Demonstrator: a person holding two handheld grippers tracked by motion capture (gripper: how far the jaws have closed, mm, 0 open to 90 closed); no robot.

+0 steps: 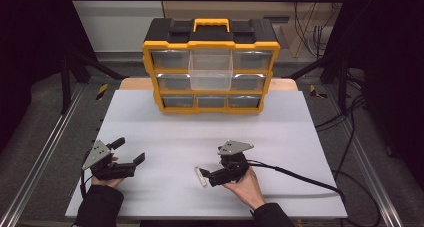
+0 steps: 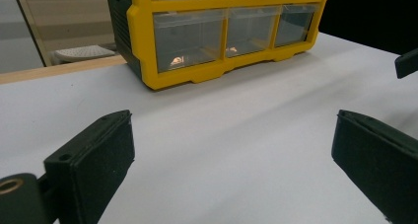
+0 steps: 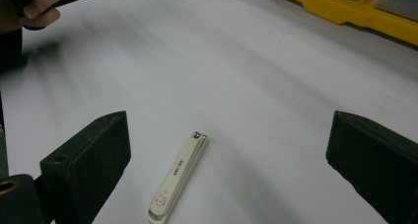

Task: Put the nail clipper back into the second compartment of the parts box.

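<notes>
Nail clipper (image 3: 178, 176) lies between wide-open right tool (image 3: 231, 169) jaws, untouched.

Yellow drawer organiser (image 1: 210, 69) on white table (image 1: 280, 137), nail clipper (image 3: 178, 176) nearby.

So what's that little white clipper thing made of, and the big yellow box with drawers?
The nail clipper looks like cream plastic with a smooth, matte shell; the small shiny tip suggests metal underneath. The organizer box seems hard moulded plastic: glossy yellow frame, black top, and see-through clear drawers, which look like plastic, not glass.
</notes>
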